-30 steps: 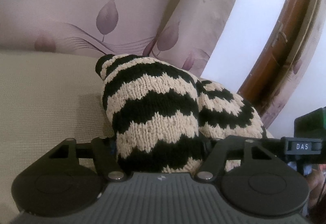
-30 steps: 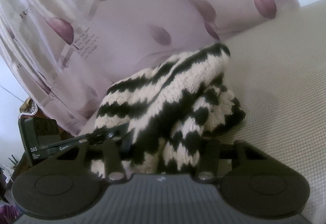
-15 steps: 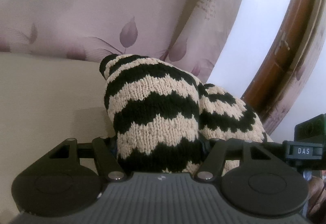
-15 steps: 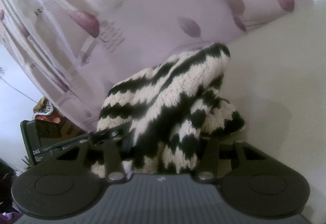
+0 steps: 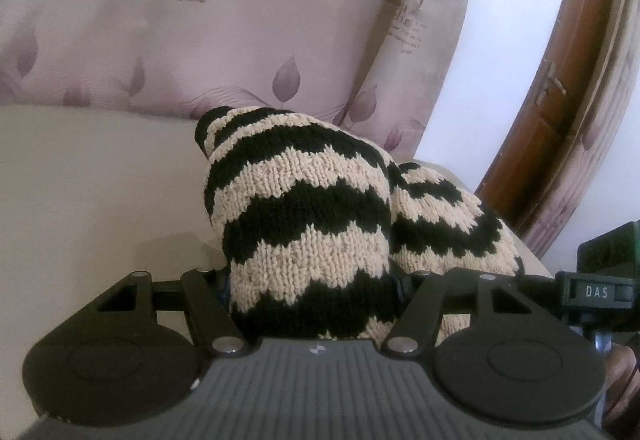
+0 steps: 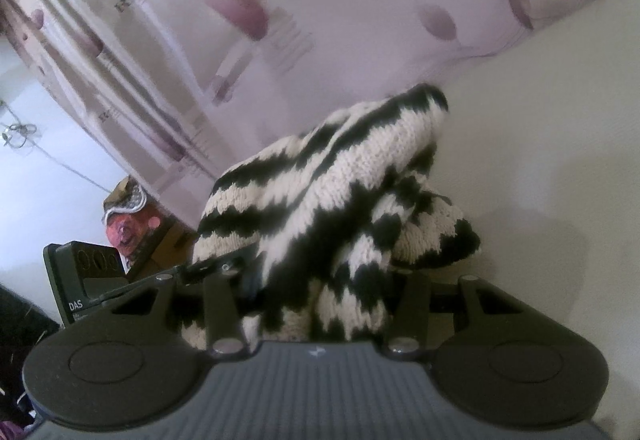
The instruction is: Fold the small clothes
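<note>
A small knitted garment with black and cream zigzag stripes (image 5: 316, 208) hangs bunched between both grippers, over a beige surface (image 5: 88, 176). My left gripper (image 5: 314, 280) is shut on its near edge; the knit hides the fingertips. In the right wrist view the same garment (image 6: 328, 208) drapes forward, and my right gripper (image 6: 316, 280) is shut on another part of it. The other gripper's black body marked DAS shows at the right edge of the left view (image 5: 600, 280) and at the left of the right view (image 6: 88, 288).
A pink curtain with leaf prints (image 5: 240, 32) hangs behind the beige surface. A brown wooden door frame (image 5: 560, 80) stands at the right. Clutter, including a pink object (image 6: 128, 228), lies at the left of the right view.
Both grippers have risen with the garment, and both views have tilted upward, showing more curtain. The hold on the garment is unchanged.
</note>
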